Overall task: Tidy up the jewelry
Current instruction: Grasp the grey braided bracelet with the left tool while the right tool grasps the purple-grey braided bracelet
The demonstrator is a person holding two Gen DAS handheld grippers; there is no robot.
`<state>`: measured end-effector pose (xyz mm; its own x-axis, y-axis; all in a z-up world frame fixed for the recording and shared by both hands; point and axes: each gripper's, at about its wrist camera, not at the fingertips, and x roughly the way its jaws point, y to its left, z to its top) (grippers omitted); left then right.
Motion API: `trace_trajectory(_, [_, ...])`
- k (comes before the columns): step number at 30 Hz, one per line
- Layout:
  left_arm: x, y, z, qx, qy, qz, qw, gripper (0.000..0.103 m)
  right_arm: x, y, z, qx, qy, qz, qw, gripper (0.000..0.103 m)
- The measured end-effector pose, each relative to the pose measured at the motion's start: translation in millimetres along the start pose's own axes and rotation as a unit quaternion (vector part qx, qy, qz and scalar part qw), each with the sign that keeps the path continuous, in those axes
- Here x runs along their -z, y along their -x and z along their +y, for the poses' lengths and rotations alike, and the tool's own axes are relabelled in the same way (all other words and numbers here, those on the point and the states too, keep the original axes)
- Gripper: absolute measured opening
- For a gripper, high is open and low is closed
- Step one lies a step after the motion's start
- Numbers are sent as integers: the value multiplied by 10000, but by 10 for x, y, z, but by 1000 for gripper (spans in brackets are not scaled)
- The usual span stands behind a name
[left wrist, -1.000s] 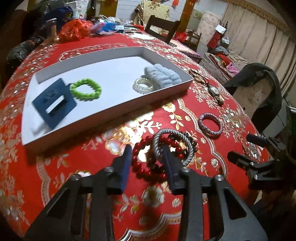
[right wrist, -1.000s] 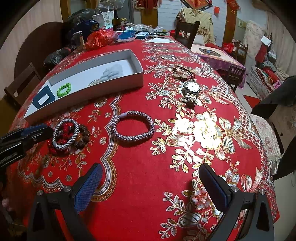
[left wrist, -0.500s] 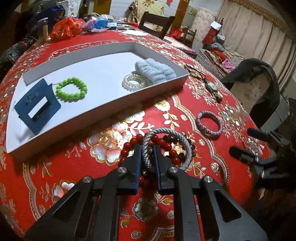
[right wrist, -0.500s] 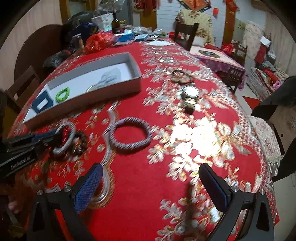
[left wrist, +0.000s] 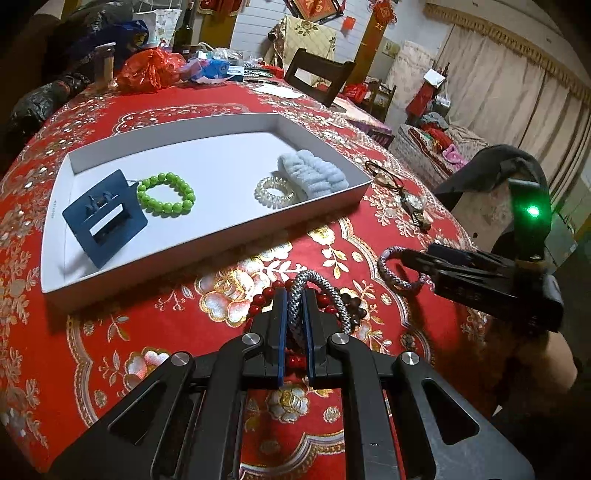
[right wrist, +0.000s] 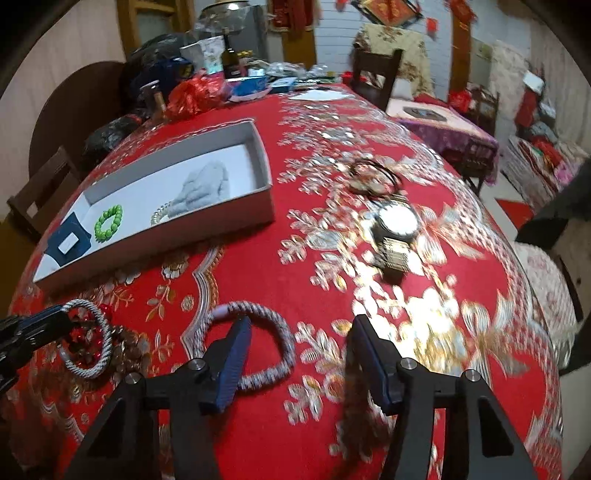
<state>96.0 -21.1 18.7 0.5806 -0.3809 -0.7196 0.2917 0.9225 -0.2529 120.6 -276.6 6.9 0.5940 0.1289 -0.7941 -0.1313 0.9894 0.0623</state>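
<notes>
Grey cord bracelet point(left wrist: 320, 295) pinched (left jaws), tray edge point(left wrist: 207, 236) just beyond

Left gripper point(left wrist: 294, 314): jaws clamped on the grey braided bracelet point(left wrist: 317, 295), pointing down (steeply).
Right gripper point(right wrist: 299, 354): jaws closing, one finger point(right wrist: 231, 354) inside the purple braided bracelet point(right wrist: 258, 343), not yet pressing it.

A lived-in home: a desk under a red floral cloth point(left wrist: 229, 99), wooden dining chairs point(left wrist: 317, 75), long curtains point(left wrist: 498, 88), red festive hangings point(left wrist: 382, 7) on the wall.
</notes>
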Motion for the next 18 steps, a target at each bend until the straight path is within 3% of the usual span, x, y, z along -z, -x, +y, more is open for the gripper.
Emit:
trace_trajectory(5, [5,67,40,27,33,-27,10000,7,-16,-54,85,75,357,-16,9993,50])
trace_trajectory(12, [49,121,127,19,107,-41,9999,7,58,6,226,48,663,-44,9978,8])
trace_trajectory(18, [108,82,195,-31,69,19,10000,7,60,233,65,-278,35,-257,9993,7])
